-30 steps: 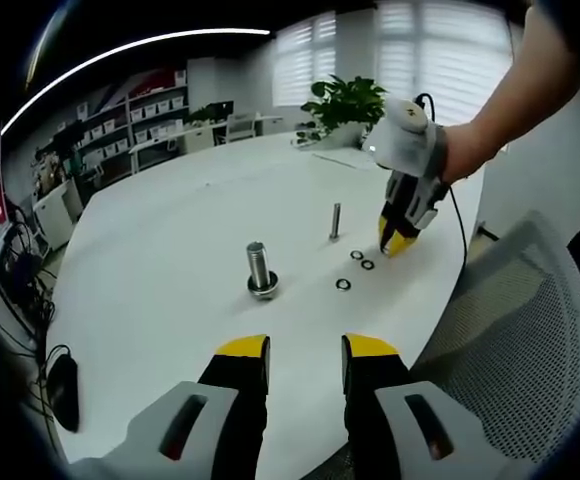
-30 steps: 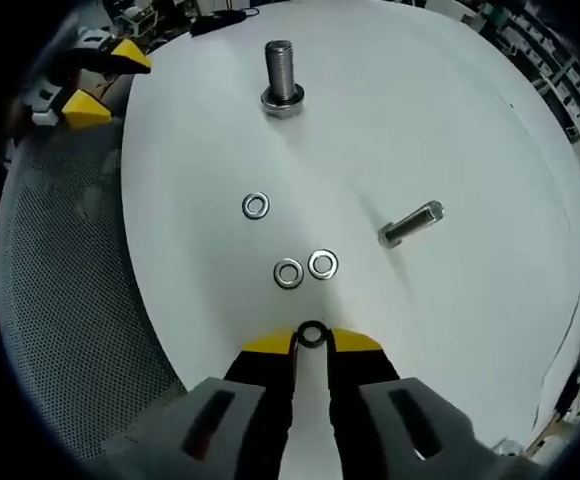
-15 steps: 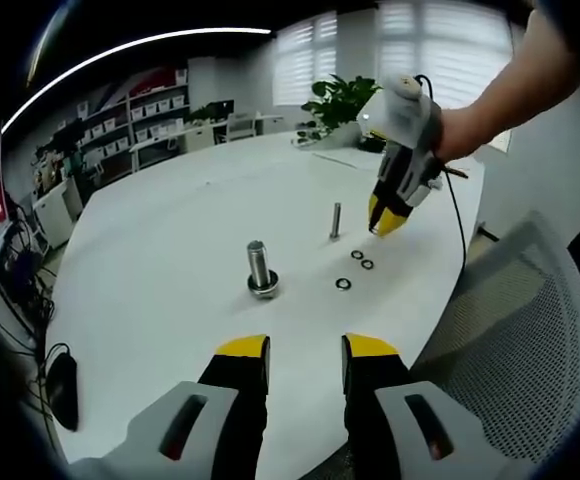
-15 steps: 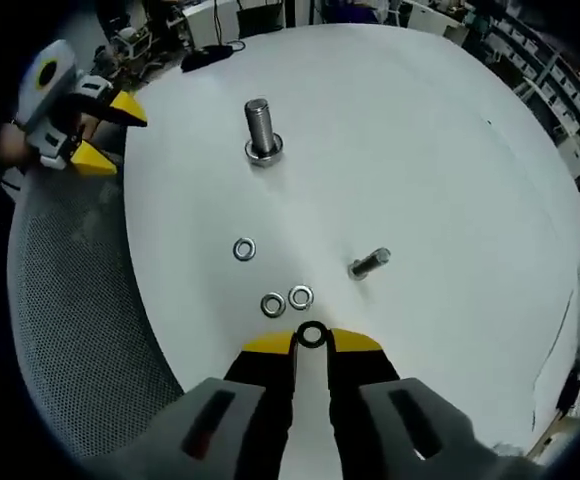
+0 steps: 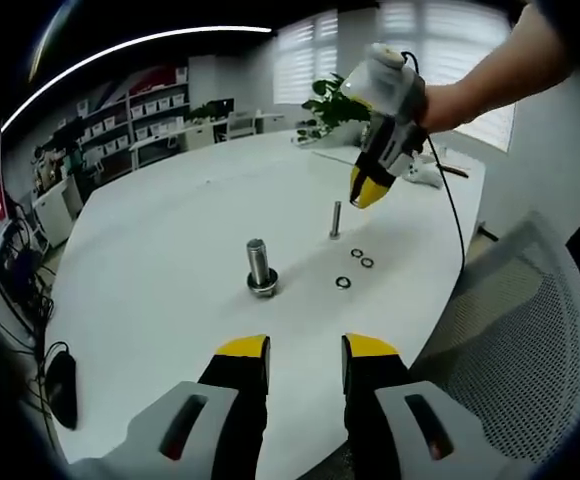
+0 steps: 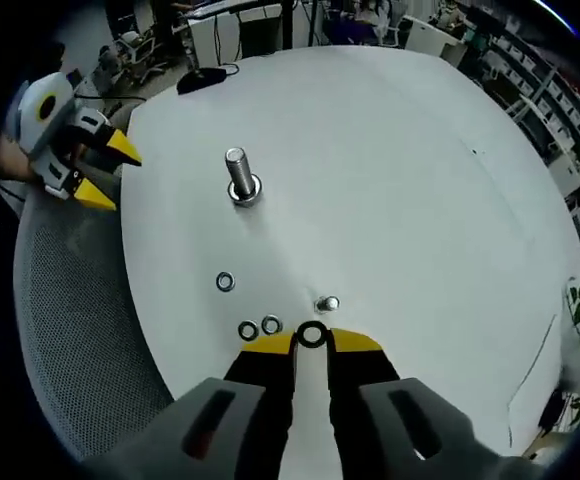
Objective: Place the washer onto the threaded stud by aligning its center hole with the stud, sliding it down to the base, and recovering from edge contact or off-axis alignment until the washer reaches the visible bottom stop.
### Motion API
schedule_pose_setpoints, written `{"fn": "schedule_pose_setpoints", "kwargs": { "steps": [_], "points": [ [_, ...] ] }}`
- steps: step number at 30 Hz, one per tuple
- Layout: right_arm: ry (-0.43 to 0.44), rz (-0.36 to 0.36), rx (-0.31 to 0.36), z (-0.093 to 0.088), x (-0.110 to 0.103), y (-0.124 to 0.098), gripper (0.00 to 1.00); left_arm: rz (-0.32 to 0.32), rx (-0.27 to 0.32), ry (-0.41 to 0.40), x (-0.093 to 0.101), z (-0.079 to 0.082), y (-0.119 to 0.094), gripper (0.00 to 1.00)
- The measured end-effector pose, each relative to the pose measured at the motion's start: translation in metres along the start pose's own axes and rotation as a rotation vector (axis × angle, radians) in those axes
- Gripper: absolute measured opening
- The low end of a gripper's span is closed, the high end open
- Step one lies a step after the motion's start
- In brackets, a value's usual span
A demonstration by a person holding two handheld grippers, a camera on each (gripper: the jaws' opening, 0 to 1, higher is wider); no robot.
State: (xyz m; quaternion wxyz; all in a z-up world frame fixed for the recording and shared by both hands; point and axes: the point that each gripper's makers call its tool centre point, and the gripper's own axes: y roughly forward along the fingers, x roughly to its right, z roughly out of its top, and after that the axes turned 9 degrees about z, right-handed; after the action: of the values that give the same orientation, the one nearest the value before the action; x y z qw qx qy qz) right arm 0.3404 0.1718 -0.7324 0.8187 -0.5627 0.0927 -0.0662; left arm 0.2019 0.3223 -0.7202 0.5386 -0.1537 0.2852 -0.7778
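R gripper (image 6: 311, 340) pinches small dark metal ring washer (image 6: 312, 335) at tips, thin upright steel stud (image 6: 327, 304) just ahead. L gripper (image 5: 305, 348) jaws narrowly apart, holding nothing.

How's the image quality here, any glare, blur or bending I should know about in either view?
Left gripper view: bright blinds wash out behind the plant; fisheye curves the white table edge; the stud is sharp. Right gripper view: evenly lit, soft shadows, the table rim bowed; the washer in the right gripper is crisp.
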Motion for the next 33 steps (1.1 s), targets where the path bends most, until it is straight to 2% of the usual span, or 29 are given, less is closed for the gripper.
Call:
{"fn": "schedule_pose_setpoints", "kwargs": {
  "steps": [8, 19, 33],
  "points": [
    [-0.022, -0.009, 0.001, 0.008, 0.007, 0.003, 0.13, 0.005, 0.004, -0.002, -0.001, 0.000, 0.001, 0.26],
    [-0.008, -0.007, 0.003, 0.014, 0.013, 0.010, 0.13, 0.003, 0.010, -0.007, -0.003, -0.001, 0.000, 0.26],
    [-0.028, 0.004, -0.044, 0.013, 0.015, 0.023, 0.14, 0.007, 0.009, -0.009, -0.005, -0.002, 0.001, 0.26]
  ]
}}
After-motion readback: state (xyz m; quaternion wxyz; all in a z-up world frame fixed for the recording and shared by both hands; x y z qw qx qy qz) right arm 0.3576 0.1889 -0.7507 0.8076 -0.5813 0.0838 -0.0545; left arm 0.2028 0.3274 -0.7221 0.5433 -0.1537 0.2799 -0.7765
